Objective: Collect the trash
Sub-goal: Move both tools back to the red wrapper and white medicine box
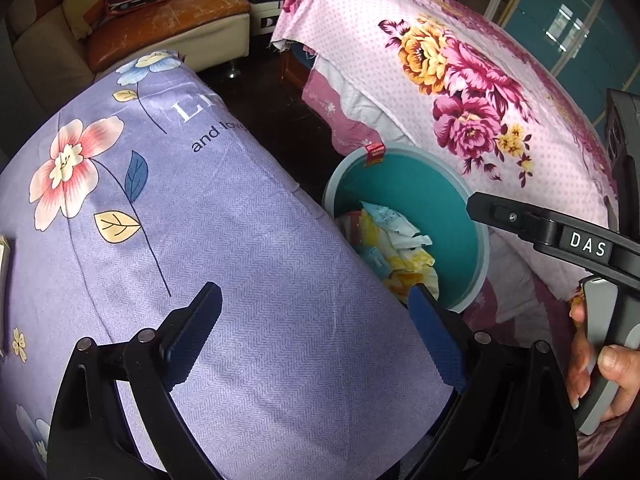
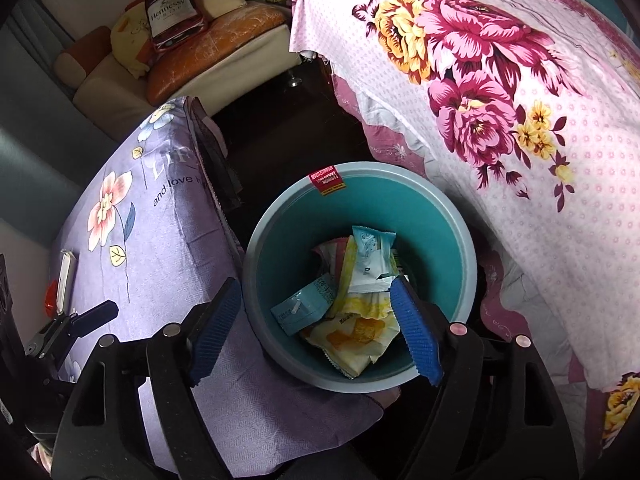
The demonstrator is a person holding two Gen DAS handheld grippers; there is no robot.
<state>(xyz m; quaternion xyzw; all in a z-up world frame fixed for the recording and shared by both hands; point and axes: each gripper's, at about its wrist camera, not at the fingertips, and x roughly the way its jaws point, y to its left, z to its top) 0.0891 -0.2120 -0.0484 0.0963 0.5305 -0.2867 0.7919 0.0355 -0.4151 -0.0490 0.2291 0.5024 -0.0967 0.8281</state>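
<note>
A teal bin [image 2: 432, 236] with a grey rim stands on the dark floor between two covered surfaces; it also shows in the left wrist view [image 1: 420, 196]. Several crumpled wrappers [image 2: 356, 304] lie inside it, also seen in the left wrist view [image 1: 394, 240]. My right gripper [image 2: 316, 332] is open and empty, just above the bin's near rim. My left gripper [image 1: 316, 336] is open and empty over the purple flowered cloth [image 1: 180, 220], left of the bin. The right gripper's body [image 1: 560, 236] shows at the right of the left wrist view.
A pink flowered cloth [image 2: 500, 100] covers the surface to the right of the bin. A flat pale object [image 2: 66, 276] and something red [image 2: 50, 300] lie on the purple cloth at far left. A sofa [image 2: 224, 48] with cushions stands at the back.
</note>
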